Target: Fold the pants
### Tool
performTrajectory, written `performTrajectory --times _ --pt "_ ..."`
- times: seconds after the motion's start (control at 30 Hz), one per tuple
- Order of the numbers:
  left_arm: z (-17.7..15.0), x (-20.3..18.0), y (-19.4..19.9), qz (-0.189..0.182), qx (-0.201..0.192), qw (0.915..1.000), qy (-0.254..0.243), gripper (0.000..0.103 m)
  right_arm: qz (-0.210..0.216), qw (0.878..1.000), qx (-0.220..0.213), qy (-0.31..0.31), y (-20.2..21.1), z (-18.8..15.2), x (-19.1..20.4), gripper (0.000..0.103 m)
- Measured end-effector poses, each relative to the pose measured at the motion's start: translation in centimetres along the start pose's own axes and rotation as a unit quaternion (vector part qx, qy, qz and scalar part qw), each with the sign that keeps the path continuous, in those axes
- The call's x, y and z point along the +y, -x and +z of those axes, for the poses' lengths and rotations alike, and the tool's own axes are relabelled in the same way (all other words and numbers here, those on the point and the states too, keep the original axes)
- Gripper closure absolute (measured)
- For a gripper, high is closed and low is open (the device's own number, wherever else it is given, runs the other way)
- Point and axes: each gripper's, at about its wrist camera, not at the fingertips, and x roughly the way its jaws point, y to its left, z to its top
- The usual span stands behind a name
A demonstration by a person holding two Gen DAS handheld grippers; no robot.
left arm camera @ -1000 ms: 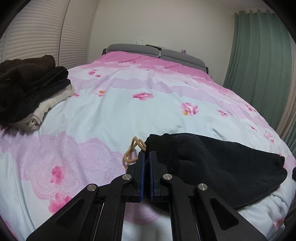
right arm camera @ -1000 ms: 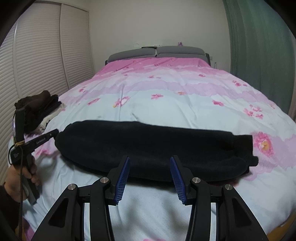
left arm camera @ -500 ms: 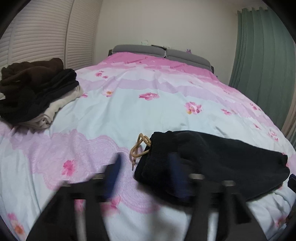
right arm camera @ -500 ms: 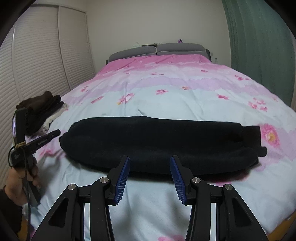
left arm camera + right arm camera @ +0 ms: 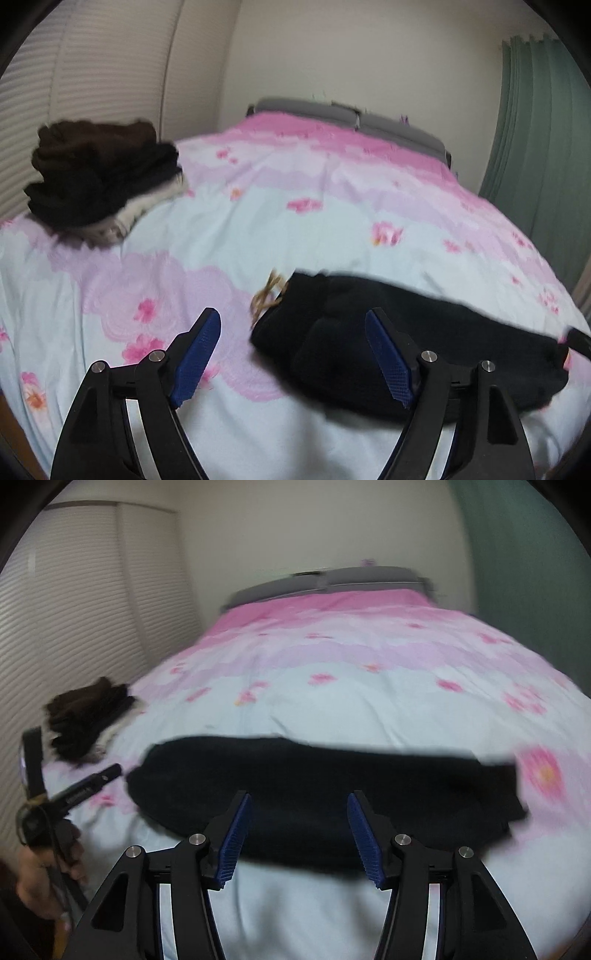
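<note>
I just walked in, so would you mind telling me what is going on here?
A person is folding black pants on a floral duvet, holding a gripper in each hand. Both the left gripper and right gripper hover with jaws open, holding nothing. The pants lie folded lengthwise in a long strip, and a pile of clothes sits to the left.

Both the left claw (image 5: 291,354) and right claw (image 5: 299,834) show matte black linkages, silver screws, ridged blue pads (image 5: 364,836), and a bare-skinned hand (image 5: 40,875).

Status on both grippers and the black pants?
Left gripper open, empty. Right gripper open, empty. Black fleece pants lie folded lengthwise on the floral pink duvet, tan drawstring at the waist end. Dark clothes pile apart, not obstructing.
</note>
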Motion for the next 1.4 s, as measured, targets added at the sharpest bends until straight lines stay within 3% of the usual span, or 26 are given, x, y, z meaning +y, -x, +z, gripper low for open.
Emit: performTrajectory --times 0.13,0.23,0.27,0.33,0.4,0.47,0.53,0.6,0.7,0.77,0.83,0.9,1.07,1.2,1.4 --pt "0.6 -3.9 0.6 -0.005 -0.035 0.9991 -0.024 0.015 0.130 0.987 0.094 0.010 -5.1 6.1 -1.7 0.048" --pt "1.0 -6.1 -0.3 -0.006 -0.042 0.9978 -0.051 0.015 0.202 0.960 0.192 -0.030 -11.3 9.4 -3.1 0.048" --pt "1.1 -6.8 -0.8 -0.006 -0.042 0.9974 -0.059 0.015 0.222 0.946 0.231 -0.055 -14.1 10.3 -3.6 0.048" --pt "1.4 -7.4 -1.6 -0.006 -0.040 0.9971 -0.065 0.015 0.228 0.924 0.295 -0.087 -18.3 10.8 -4.1 0.048" --pt "1.5 -7.4 -2.1 -0.005 -0.035 0.9974 -0.063 0.015 0.205 0.906 0.354 -0.107 -22.7 10.9 -4.5 0.048" --pt "1.6 -7.0 -2.6 -0.007 -0.024 0.9981 -0.057 0.015 0.193 0.892 0.391 -0.122 -25.4 10.5 -4.8 0.048" --pt "1.7 -6.6 -2.9 -0.004 -0.018 0.9984 -0.054 0.015 0.203 0.873 0.422 -0.140 -26.9 9.7 -4.8 0.048" --pt "1.5 -6.3 -3.1 0.000 -0.015 0.9985 -0.052 0.015 0.231 0.844 0.454 -0.165 -27.9 8.7 -4.5 0.051" --pt "1.3 -6.1 -3.2 0.004 -0.012 0.9987 -0.050 0.015 0.246 0.830 0.470 -0.170 -28.1 8.2 -3.5 0.054" --pt "1.2 -6.1 -3.2 0.007 -0.010 0.9986 -0.051 0.015 0.243 0.831 0.472 -0.164 -28.4 8.2 -3.2 0.055" --pt "1.1 -6.2 -3.1 0.008 -0.010 0.9985 -0.053 0.015 0.228 0.835 0.470 -0.174 -29.0 7.7 -3.2 0.067" --pt "1.1 -6.3 -3.0 0.009 -0.011 0.9983 -0.057 0.015 0.212 0.843 0.459 -0.183 -28.9 7.4 -4.0 0.085" --pt "1.0 -6.3 -2.9 0.010 -0.011 0.9979 -0.062 0.015 0.208 0.869 0.410 -0.182 -27.2 8.6 -4.4 0.090" --pt "0.7 -6.2 -3.1 0.018 -0.013 0.9973 -0.070 0.015 0.181 0.905 0.347 -0.168 -25.2 10.0 -4.9 0.090" --pt "0.7 -5.1 -3.5 0.035 -0.006 0.9969 -0.070 0.015 0.159 0.919 0.329 -0.148 -26.6 7.5 -5.2 0.086"
